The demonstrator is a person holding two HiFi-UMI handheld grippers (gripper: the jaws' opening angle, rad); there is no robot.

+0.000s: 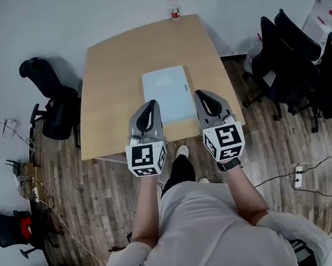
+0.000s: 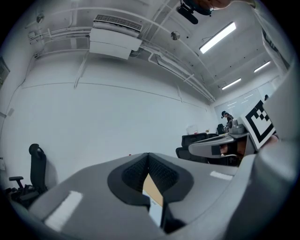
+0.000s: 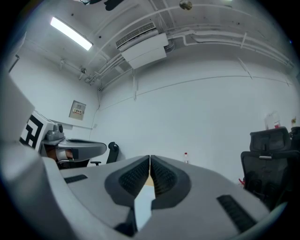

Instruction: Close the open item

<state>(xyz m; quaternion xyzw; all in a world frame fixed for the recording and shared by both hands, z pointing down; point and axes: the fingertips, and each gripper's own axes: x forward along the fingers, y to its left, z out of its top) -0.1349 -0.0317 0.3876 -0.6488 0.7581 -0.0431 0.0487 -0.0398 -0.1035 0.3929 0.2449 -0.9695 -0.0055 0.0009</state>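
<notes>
A pale blue flat rectangular item (image 1: 167, 94) lies on the tan table (image 1: 112, 82), near its front edge; whether it is open I cannot tell. My left gripper (image 1: 149, 105) hovers over the item's near left corner, jaws shut with nothing between them. My right gripper (image 1: 201, 94) hovers just off its near right edge, also shut and holding nothing. In the left gripper view the closed jaws (image 2: 148, 155) point level across the room, with a sliver of the blue item (image 2: 155, 212) showing below them. The right gripper view shows its jaws (image 3: 150, 157) pressed together likewise.
A small bottle (image 1: 174, 7) with a red cap stands at the table's far edge. A black office chair (image 1: 53, 106) is left of the table, and several black chairs (image 1: 295, 61) stand to the right. A power strip (image 1: 299, 175) and cables lie on the wood floor.
</notes>
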